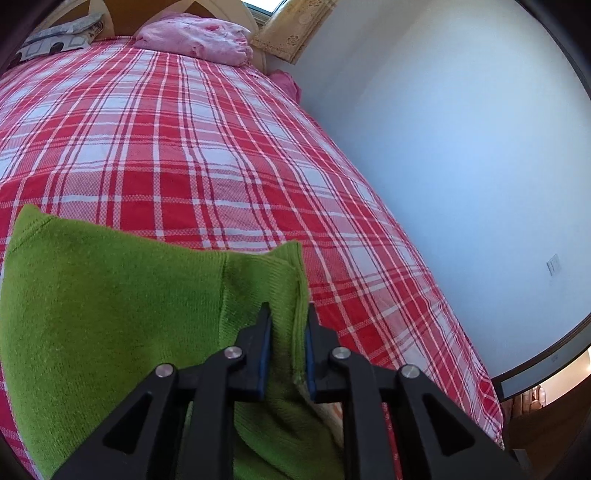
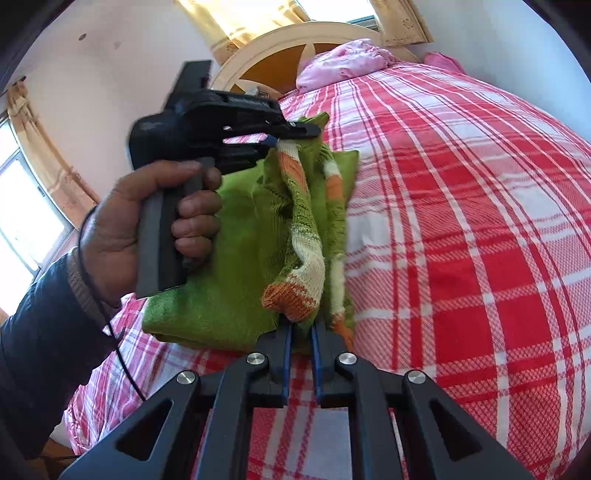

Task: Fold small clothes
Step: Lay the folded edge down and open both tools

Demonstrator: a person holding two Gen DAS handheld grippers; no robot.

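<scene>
Item: green knit sweater [image 2: 236, 266] with orange and cream stripes, lifted above the plaid bedspread [image 2: 461, 221]. We hold it at two points, so it hangs bunched between our grippers.

Left gripper [image 1: 287, 314]: jaws drawn narrow, clamped on a ribbed edge of the sweater, cloth filling the gap between the blue pads. From the right wrist view we see this same gripper [image 2: 295, 134] side-on, pinching the upper end of the garment, with our left hand [image 2: 147, 221] wrapped round its grip and a thin black cable [image 2: 110, 325] trailing from the wrist.

Right gripper [image 2: 301, 330]: jaws narrow, closed on the lower striped cuff.

Surroundings:
- Bedspread, red and white plaid, covers the whole bed beneath the garment.
- Pink pillow [image 1: 199, 37] at the head of the bed.
- Grey and white patterned pillow [image 1: 59, 40] beside it, well apart from the sweater.
- Cream headboard [image 2: 295, 37] with orange panels behind the pillows.
- Yellow curtains [image 2: 229, 26] by the windows.
- Pale wall [image 1: 461, 129] along the bed's far side, bearing a wall switch [image 1: 554, 265].

Obstructions: our left hand and its gripper cover part of the sweater in the right wrist view.

Containers: we see none.
</scene>
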